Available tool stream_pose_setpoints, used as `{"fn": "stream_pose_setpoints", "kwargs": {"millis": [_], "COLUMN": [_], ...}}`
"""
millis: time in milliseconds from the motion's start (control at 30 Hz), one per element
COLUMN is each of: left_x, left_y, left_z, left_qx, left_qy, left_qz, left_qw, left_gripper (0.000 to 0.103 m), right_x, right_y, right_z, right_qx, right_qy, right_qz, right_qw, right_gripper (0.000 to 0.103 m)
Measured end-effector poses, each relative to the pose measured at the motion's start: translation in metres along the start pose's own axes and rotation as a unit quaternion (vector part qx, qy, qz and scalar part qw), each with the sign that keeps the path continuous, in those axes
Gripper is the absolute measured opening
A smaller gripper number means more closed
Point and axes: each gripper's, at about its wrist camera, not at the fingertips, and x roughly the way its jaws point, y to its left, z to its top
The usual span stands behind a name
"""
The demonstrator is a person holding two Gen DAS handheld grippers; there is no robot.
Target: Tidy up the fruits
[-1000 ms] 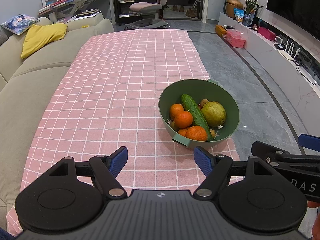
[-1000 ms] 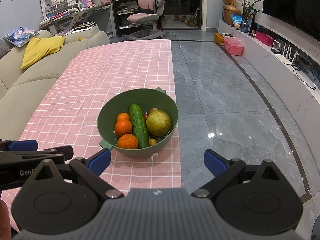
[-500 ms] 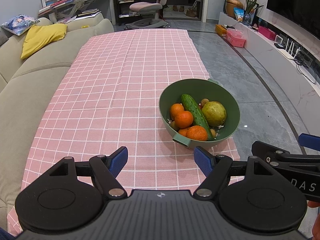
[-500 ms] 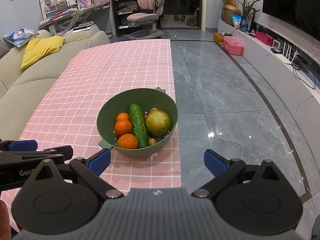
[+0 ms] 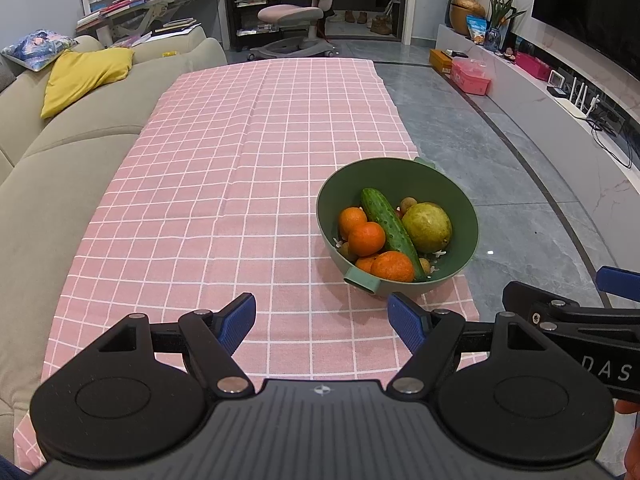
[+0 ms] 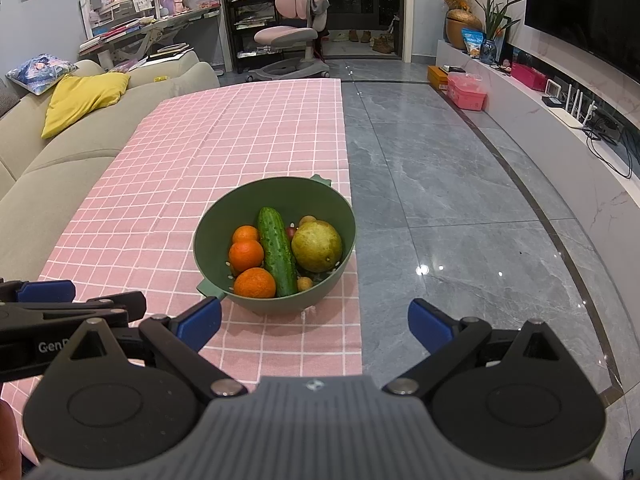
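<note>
A green bowl (image 5: 460,204) (image 6: 240,216) stands near the right edge of the pink checked tablecloth (image 5: 240,160) (image 6: 240,128). It holds a cucumber (image 5: 390,226) (image 6: 277,250), several oranges (image 5: 366,238) (image 6: 246,255), a yellow-green pear-like fruit (image 5: 427,227) (image 6: 317,246) and small brown fruits (image 6: 305,283). My left gripper (image 5: 322,320) is open and empty, just short of the bowl's near handle. My right gripper (image 6: 314,320) is open and empty, in front of the bowl.
A beige sofa (image 5: 60,168) with a yellow cushion (image 5: 86,74) runs along the table's left side. Grey tiled floor (image 6: 460,200) lies right of the table. A pink chair (image 5: 296,12) stands beyond the far end. The other gripper (image 5: 580,320) shows at right.
Almost nothing has changed. Both grippers have stayed open and nearly still in front of the bowl.
</note>
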Motion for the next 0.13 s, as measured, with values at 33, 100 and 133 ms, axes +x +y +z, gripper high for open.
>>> {"fn": "stream_pose_setpoints", "kwargs": {"millis": [33, 100, 133], "left_x": [0.0002, -0.0015, -0.0031], "left_y": [0.0004, 0.0017, 0.0027], "left_z": [0.0001, -0.0006, -0.0011], "left_qx": [0.000, 0.004, 0.007], "left_qy": [0.000, -0.009, -0.018], "left_qz": [-0.001, -0.006, -0.011], "left_qw": [1.0000, 0.9999, 0.9998], "left_gripper": [0.088, 0.088, 0.088], "right_x": [-0.0003, -0.0002, -0.0002], "right_y": [0.0002, -0.0002, -0.0011], "right_z": [-0.0001, -0.0003, -0.0003], "right_qx": [-0.001, 0.000, 0.002], "right_qy": [0.000, -0.001, -0.001], "right_qz": [-0.001, -0.001, 0.001], "right_qw": [1.000, 1.000, 1.000], "right_gripper": [0.096, 0.096, 0.096]}}
